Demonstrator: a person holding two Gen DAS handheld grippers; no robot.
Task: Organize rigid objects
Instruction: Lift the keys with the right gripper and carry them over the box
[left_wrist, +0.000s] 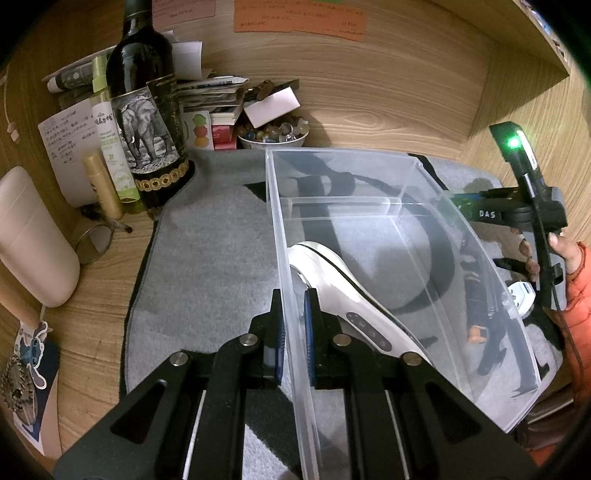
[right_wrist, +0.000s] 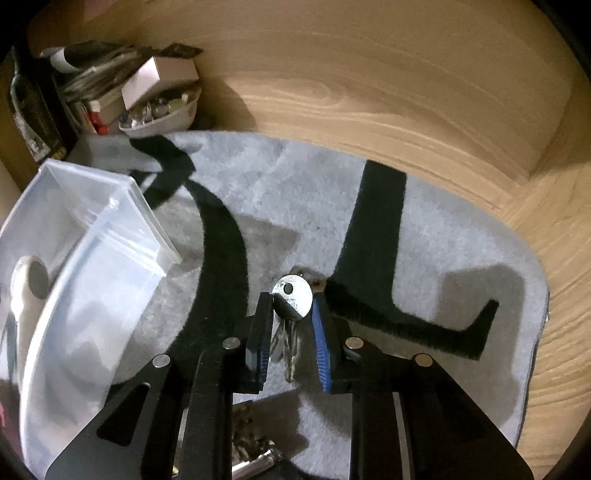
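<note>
Keys (right_wrist: 291, 306) clamped between right gripper (right_wrist: 290, 332) fingers, round silver head up, blades hanging down, lifted over grey mat (right_wrist: 461, 236), just right of clear bin (right_wrist: 140, 206). Bin wall (left_wrist: 291, 295) pinched by left gripper (left_wrist: 293, 325), one pad outside, one inside. White handheld device (left_wrist: 347, 295) lying inside near compartment, beside inner pad. Divider (left_wrist: 340, 201) crossing bin farther back. Wine bottle (left_wrist: 147, 110), bowl of beads (left_wrist: 273, 134) at desk's rear.
</note>
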